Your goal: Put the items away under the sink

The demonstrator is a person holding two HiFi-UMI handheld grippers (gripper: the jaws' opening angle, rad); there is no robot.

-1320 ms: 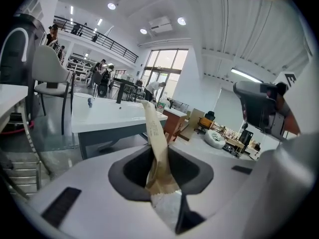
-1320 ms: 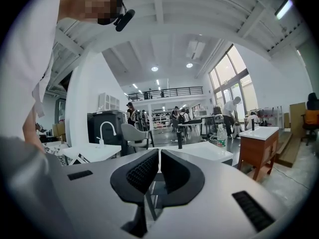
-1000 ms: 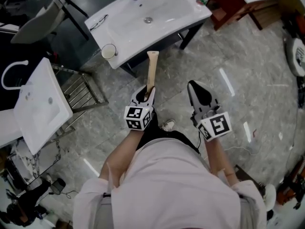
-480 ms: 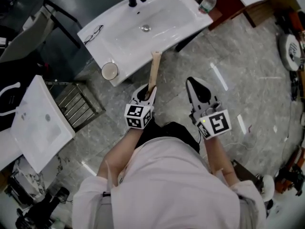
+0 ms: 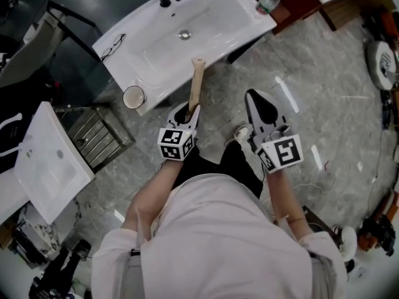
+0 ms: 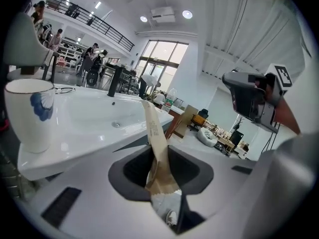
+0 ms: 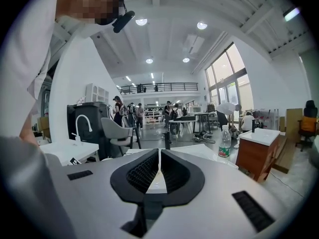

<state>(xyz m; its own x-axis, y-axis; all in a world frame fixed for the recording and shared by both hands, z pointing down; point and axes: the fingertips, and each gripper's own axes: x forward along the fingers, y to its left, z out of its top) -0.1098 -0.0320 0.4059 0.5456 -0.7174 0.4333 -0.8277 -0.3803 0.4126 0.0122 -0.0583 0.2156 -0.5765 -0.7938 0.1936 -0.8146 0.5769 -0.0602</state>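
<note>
My left gripper is shut on a long tan paper packet that sticks out past the jaws toward the front edge of the white sink. In the left gripper view the packet stands pinched between the jaws, with the sink basin just beyond it. My right gripper hangs beside it over the floor, shut with nothing in it. Its closed jaws meet in the right gripper view. The space under the sink is hidden.
A white cup with a blue print stands on the sink's near corner, with glasses further along. A water bottle sits by a wooden cabinet. A second basin and metal rack stand at left.
The sink has drawn closer to both grippers and the packet's tip now reaches its front edge. A shoe has stepped forward between the grippers. Both grips are unchanged.
</note>
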